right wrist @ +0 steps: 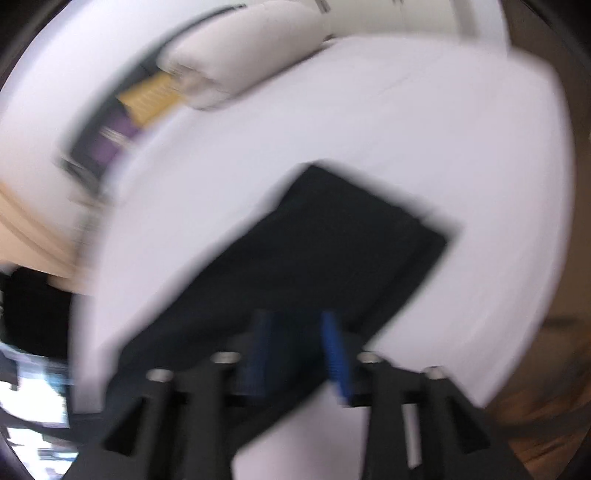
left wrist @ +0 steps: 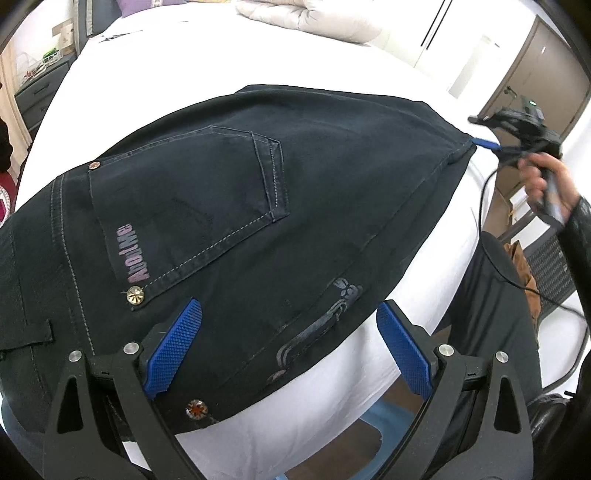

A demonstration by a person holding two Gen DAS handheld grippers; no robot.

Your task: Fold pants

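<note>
Dark navy pants [left wrist: 295, 166] lie folded on the white bed [left wrist: 332, 406], back pocket and pink lettering facing up. My left gripper [left wrist: 290, 304] hovers over their near edge, open, blue pads wide apart with nothing between them. A hand [left wrist: 543, 181] holds my right gripper [left wrist: 480, 131] at the pants' far right corner, one blue fingertip just off the hem. The right wrist view is blurred: the pants [right wrist: 351, 240] show as a dark rectangle, and the right gripper [right wrist: 295, 321] has its blue fingers apart above the cloth, pressing on nothing that I can see.
A rolled white duvet [left wrist: 314, 18] lies at the head of the bed, with a purple pillow beside it. A grey nightstand [left wrist: 37, 92] stands at the far left. A black cable [left wrist: 491, 240] hangs from the right gripper past the bed's edge.
</note>
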